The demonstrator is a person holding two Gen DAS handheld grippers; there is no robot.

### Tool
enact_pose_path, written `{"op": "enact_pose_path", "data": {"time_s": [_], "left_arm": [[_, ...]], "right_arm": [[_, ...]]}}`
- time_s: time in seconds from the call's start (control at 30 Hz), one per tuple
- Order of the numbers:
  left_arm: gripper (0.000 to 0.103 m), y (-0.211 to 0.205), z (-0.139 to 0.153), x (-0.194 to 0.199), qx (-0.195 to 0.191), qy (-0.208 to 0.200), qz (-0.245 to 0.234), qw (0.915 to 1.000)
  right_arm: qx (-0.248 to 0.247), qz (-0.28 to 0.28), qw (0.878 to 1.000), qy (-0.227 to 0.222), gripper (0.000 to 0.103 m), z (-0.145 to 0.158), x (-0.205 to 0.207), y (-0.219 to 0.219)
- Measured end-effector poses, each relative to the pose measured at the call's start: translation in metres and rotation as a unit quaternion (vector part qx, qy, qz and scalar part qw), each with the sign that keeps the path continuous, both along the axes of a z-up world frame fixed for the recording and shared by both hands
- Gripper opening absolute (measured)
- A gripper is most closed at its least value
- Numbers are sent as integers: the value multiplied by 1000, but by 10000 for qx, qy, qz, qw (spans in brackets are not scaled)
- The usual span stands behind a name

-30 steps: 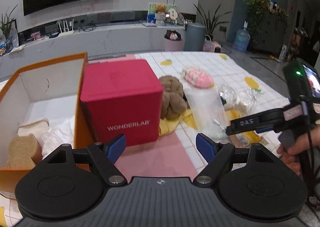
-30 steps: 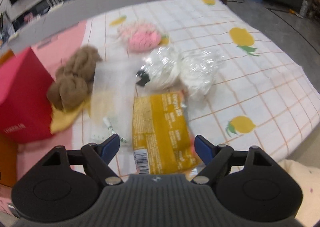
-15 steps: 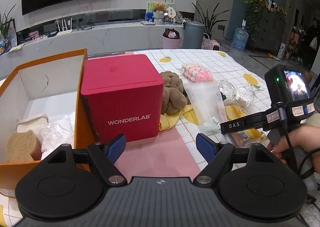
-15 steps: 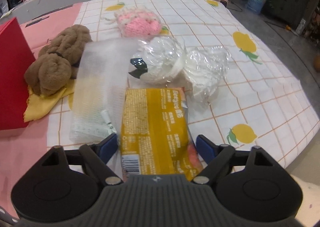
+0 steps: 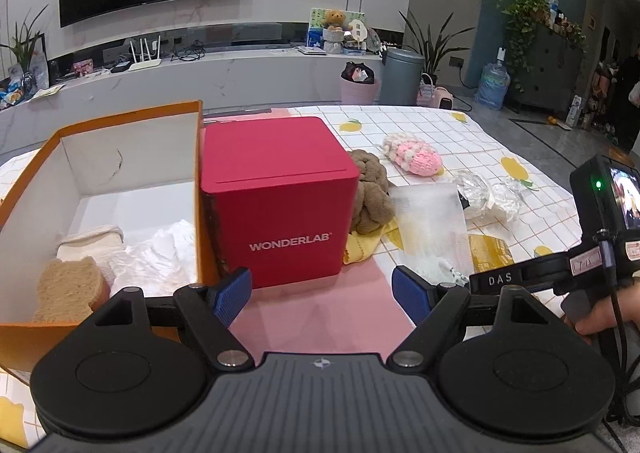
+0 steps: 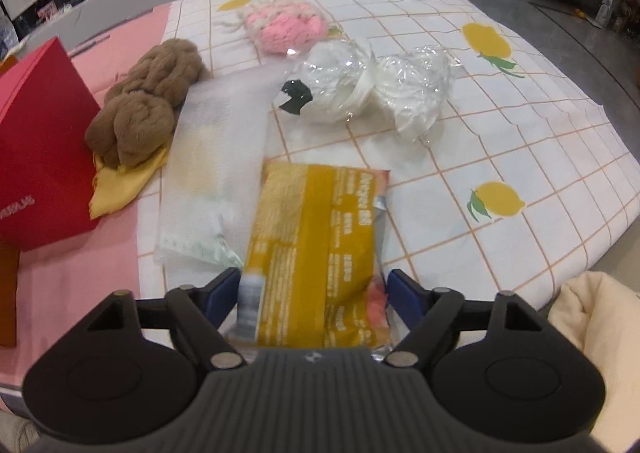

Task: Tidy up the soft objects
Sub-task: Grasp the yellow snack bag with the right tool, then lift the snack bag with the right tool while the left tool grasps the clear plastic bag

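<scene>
Yellow packet [image 6: 316, 249]: flat on the surface [image 6: 540, 157], its near end between the blue fingers of the right hand-held gripper [image 6: 314, 295]
Right hand-held gripper: spread wide around the packet, not pinching it
Left hand-held gripper [image 5: 322, 295]: open and holding nothing, above the pink cloth in front of the red box [image 5: 276, 199]
Neighbours: clear plastic bag [image 6: 212, 173] just left of the packet, brown knot plush [image 6: 148, 101] against the red box, pink knit piece [image 6: 286, 23] beyond
Orange box [image 5: 120, 149]: left of the red box, holding sponges and white wrapping

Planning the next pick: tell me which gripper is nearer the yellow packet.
Right. The right gripper straddles the yellow packet, which lies between its open fingers. The left gripper hangs open near the red box, well left of it.
</scene>
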State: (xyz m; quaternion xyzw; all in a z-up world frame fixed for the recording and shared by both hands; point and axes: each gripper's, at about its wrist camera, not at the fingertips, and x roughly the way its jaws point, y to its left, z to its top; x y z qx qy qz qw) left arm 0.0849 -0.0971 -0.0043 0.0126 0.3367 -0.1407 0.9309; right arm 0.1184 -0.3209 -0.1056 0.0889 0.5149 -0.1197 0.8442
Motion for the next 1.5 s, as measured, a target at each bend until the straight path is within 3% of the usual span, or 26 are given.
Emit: {"op": "enact_pose_path", "data": {"time_s": [0.23, 0.43, 0.63, 0.87, 1.07, 1.13, 1.23, 1.37, 1.43, 1.5], "left_arm": [[94, -4, -1, 0, 108, -92, -110, 9998], [94, -10, -3, -7, 189, -259, -378, 9988], [94, -14, -8, -4, 271, -211, -306, 9989], [94, -9, -12, -3, 312, -116, -217, 9992], [94, -10, -9, -5, 330, -188, -272, 9989], [94, -11, -9, -5, 364, -214, -283, 9987], [94, -13, -10, -5, 387, -207, -299, 9986], [94, -16, -12, -4, 462, -180, -307, 9983], [94, -17, -13, -5, 499, -178, -320, 9981], [94, -19, -14, -7, 544, -223, -350, 9977]], "right_arm": [[-91, -38, 9998, 144, 87, -2, 1, -1], [321, -569, 9966, -497, 93, 22, -14, -26], [534, -535, 9968, -243, 91, 1, 8, -30], [-505, -334, 9979, -246, 89, -2, 13, -14], [275, -1017, 9943, -172, 90, -4, 6, -39], [196, -1123, 9933, -171, 90, -1, 2, -41], [-334, -1140, 9928, -152, 90, 4, -3, -37], [-173, -1201, 9925, -125, 90, 3, -3, -45], [-64, -1177, 9930, -2, 88, -3, 2, -45], [-216, -1022, 9945, -27, 74, -4, 2, -39]]}}
